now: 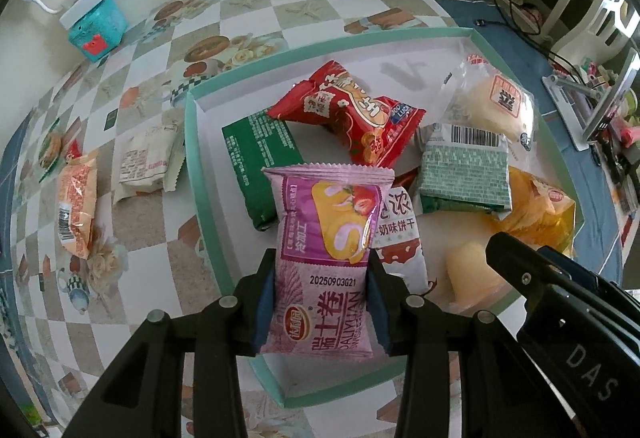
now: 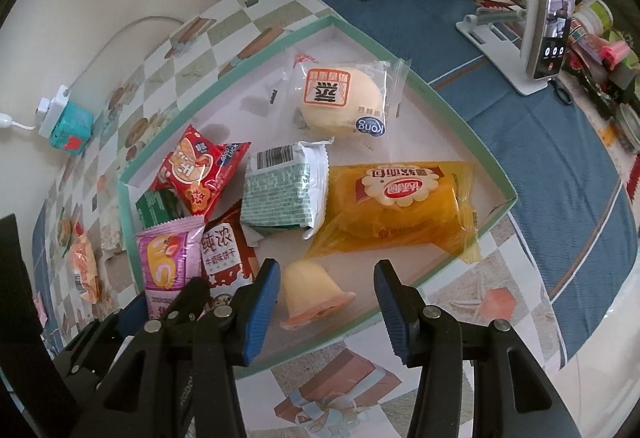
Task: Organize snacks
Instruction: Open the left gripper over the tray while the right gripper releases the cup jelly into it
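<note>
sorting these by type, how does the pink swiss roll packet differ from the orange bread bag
The pink swiss roll packet is opaque foil, while the orange bread bag is see-through. The pink packet is pinched in the left tool over the tray; the bread bag lies flat in the tray, untouched. The bread bag looks larger. Both are sealed, single snacks.

The left gripper (image 1: 320, 302) pointed steeply down, its blue pads (image 1: 263, 312) pressed at nine and three o'clock against a pink packet (image 1: 326, 238). The right gripper (image 2: 326, 308), at its three o'clock, pointed down likewise, jaws apart and gripping nothing.
</note>
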